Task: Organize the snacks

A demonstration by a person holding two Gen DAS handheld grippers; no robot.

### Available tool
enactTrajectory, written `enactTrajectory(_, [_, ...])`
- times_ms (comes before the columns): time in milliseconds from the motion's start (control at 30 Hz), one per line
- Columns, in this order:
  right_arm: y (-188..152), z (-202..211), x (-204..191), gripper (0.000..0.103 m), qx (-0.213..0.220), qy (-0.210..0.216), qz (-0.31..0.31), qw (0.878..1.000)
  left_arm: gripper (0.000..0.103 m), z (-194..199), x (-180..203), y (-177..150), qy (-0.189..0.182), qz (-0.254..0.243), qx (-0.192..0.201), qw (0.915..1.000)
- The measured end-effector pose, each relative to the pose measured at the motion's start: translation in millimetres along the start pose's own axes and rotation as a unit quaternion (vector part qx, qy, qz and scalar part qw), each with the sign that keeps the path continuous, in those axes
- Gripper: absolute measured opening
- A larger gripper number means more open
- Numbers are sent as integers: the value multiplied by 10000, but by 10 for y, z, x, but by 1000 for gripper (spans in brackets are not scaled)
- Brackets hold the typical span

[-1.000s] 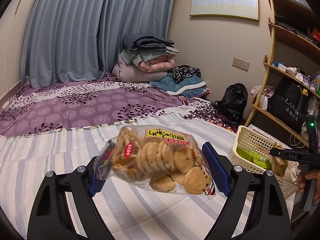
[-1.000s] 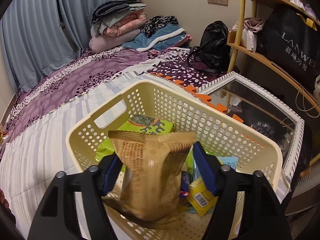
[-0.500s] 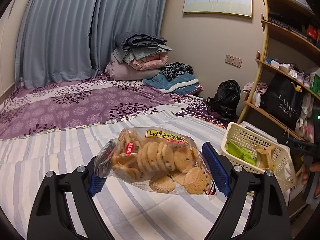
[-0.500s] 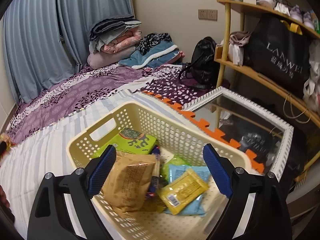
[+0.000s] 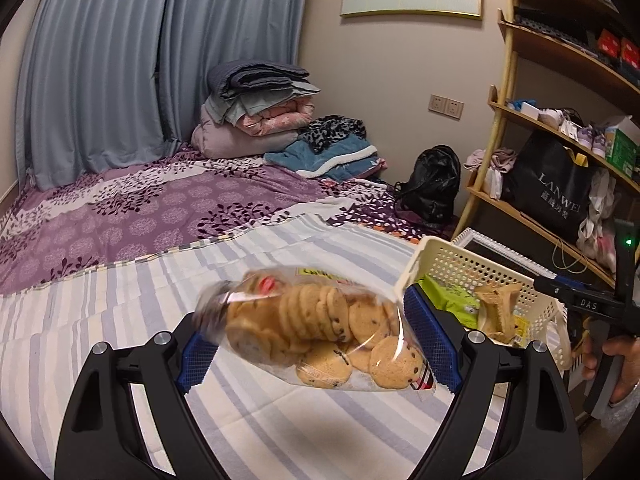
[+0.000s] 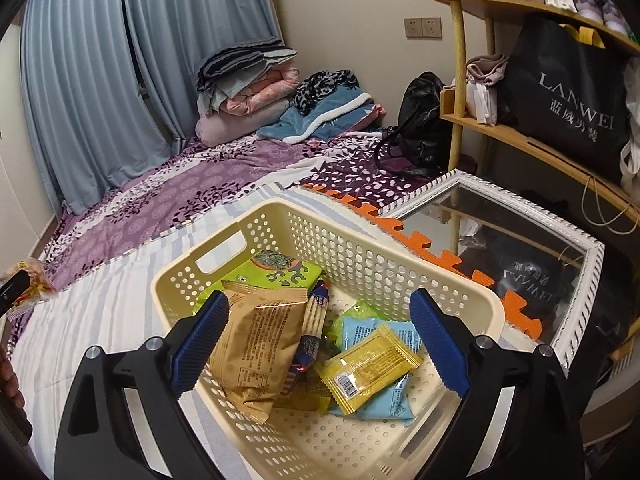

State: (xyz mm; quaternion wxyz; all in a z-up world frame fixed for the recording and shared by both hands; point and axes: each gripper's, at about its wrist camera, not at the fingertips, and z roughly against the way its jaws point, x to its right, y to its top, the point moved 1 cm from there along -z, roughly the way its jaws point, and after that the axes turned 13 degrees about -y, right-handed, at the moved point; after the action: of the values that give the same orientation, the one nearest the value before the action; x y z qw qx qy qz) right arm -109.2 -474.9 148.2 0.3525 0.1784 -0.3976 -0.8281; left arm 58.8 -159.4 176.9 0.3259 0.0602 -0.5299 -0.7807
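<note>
Since a second before, the brown packet (image 6: 260, 344) had left the right claw (image 6: 320, 340) and lay in the basket (image 6: 360, 248), while the left claw (image 5: 316, 344) had carried its cookie bag (image 5: 316, 332) closer to the basket. The right claw's jaws were opening, nothing between the pads, poised above the basket's near side. The left claw was clenched on the cookie bag, pads pressing its two ends, the bag held clear above the striped bed (image 5: 120, 320).

From where I stood, the job in hand looked like bringing the cookies over the basket and letting go. The bag was wide and soft, so I judged it wanted to travel level, pass above the rim at the handle end, and come down on the open floor of the basket toward the near wall rather than on the heaped packets. The brown packet leaned on a green packet (image 6: 272, 276) at the left; a yellow packet (image 6: 368, 364) lay over blue ones (image 6: 384, 396) at the right. The right claw hung in that same airspace, so it probably needed to clear off first.

Beyond the basket's far rim ran an orange mat edge (image 6: 400, 228) and a framed mirror (image 6: 520, 240), with the shelf (image 6: 520, 140) behind. That side was tight. The bed to the left was the free side for approach and retreat.
</note>
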Motion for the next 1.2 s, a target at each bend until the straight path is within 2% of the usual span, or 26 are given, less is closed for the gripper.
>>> enactTrajectory(167, [-54, 41, 176, 97, 69, 136, -219, 9996, 87, -118, 345, 132, -171, -262, -38, 9995])
enactTrajectory(300, [-110, 85, 245, 97, 152, 287, -249, 9992, 87, -259, 506, 117, -247, -377, -247, 9987])
enactTrajectory(567, [-194, 126, 232, 97, 322, 591, -171, 9976, 88, -595, 195, -204, 20, 241, -981, 9949])
enactTrajectory(667, [-206, 120, 246, 97, 307, 710, -209, 9968, 95, -785, 131, -329, 83, 290, -1189, 9924])
enactTrajectory(900, [-238, 120, 424, 98, 291, 737, -351, 9962, 96, -1390, 58, -669, -338, 293, -1802, 9826])
enactTrajectory(1033, [-249, 74, 550, 98, 220, 674, -459, 9964, 96, -1652, 22, -786, -565, 308, -1957, 9786])
enactTrajectory(1067, [-252, 60, 578, 98, 203, 654, -484, 9965, 100, -1695, 23, -803, -575, 265, -1975, 9783])
enactTrajectory(1200, [-246, 13, 656, 98, 162, 601, -573, 9964, 100, -1832, 67, -815, -538, -80, -2097, 9763])
